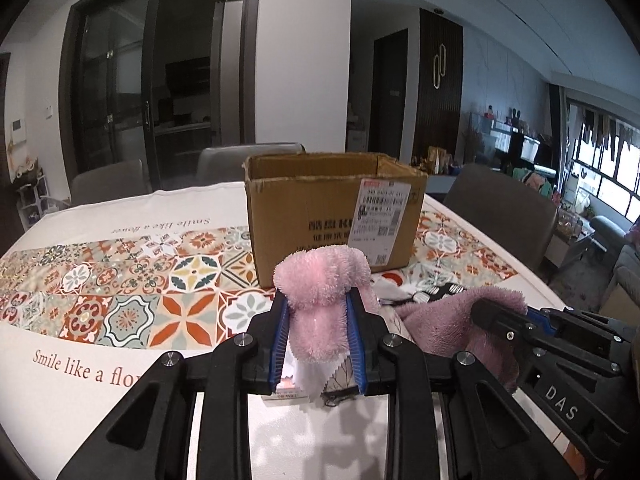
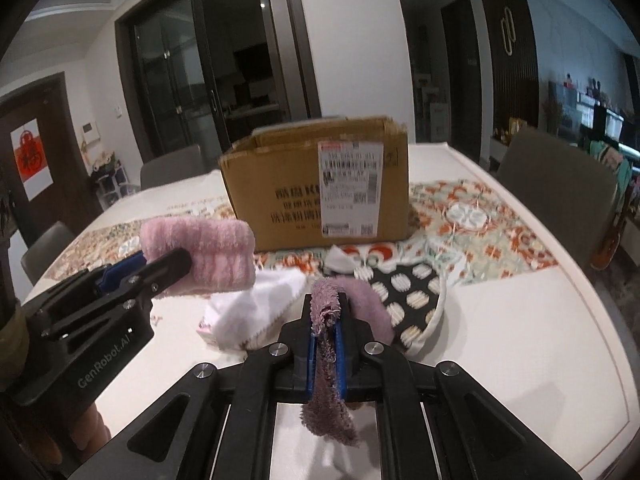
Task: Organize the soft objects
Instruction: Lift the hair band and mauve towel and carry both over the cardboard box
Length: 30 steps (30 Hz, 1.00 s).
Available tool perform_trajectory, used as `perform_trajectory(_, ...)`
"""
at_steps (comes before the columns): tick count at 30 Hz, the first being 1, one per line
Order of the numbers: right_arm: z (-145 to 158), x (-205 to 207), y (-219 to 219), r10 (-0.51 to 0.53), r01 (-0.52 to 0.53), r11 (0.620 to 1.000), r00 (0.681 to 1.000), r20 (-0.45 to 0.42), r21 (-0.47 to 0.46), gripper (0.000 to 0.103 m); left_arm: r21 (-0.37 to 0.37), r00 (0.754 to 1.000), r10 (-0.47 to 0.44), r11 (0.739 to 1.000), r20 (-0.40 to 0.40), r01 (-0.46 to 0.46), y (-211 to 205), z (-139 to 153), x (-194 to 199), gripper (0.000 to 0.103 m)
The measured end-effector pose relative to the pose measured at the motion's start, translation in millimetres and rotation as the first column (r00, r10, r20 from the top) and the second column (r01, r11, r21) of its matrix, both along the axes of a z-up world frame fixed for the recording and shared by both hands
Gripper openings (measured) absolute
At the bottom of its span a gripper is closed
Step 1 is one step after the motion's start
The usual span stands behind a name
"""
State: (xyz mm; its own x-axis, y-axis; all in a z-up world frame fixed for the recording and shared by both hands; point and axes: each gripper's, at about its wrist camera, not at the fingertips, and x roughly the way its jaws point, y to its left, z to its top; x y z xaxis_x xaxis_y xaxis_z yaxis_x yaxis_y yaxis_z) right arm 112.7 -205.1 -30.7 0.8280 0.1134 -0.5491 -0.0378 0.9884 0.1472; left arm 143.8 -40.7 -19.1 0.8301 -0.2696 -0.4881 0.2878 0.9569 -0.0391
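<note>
Cardboard box (image 1: pixel 334 208) sits at 12 o'clock w/ top open, shipping label facing us. A white cloth (image 2: pixel 250 308) and a polka-dot cloth (image 2: pixel 408 296) lie in front of it on the tile-print tablecloth (image 1: pixel 120 280). Left gripper (image 1: pixel 318 312) clamps the fluffy pink towel (image 1: pixel 320 292); right gripper (image 2: pixel 326 320) pinches the mauve towel (image 2: pixel 328 360), both lifted. Dining chairs (image 1: pixel 500 208) around, dim room.

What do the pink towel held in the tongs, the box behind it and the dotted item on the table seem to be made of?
Pink towel: fluffy terry or microfibre cloth, judging by its fuzzy pile.
Box: brown corrugated cardboard, matte, with torn top edges and a paper label.
Dotted item: probably woven fabric, black with cream spots and pale edging.
</note>
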Motion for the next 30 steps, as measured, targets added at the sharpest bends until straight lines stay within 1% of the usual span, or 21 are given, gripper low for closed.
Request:
perform_trajectory(8, 29, -2, 3, -0.009, 0.010, 1.000, 0.996, 0.092, -0.016, 0.009, -0.005, 0.997, 0.008, 1.000, 0.078, -0.007, 6, 24, -6, 0.027)
perform_trajectory(14, 51, -2, 5, -0.018, 0.023, 0.999, 0.986, 0.166, -0.030, 0.009, -0.015, 0.993, 0.009, 1.000, 0.122, -0.007, 8, 41, -4, 0.027)
perform_trajectory(21, 76, 4, 2, -0.032, 0.043, 0.998, 0.969, 0.243, -0.038, 0.009, -0.014, 0.986, 0.000, 1.000, 0.170, 0.003, 6, 60, 7, 0.027)
perform_trajectory(25, 91, 12, -2, -0.040, 0.053, 0.998, 0.957, 0.287, -0.038, 0.009, -0.024, 0.984, -0.005, 1.000, 0.180, 0.010, 5, 69, 20, 0.027)
perform_trajectory(30, 105, 25, -6, -0.048, 0.061, 0.998, 0.946, 0.321, -0.032, 0.009, -0.018, 0.979, -0.007, 1.000, 0.204, 0.011, 2, 76, 35, 0.027)
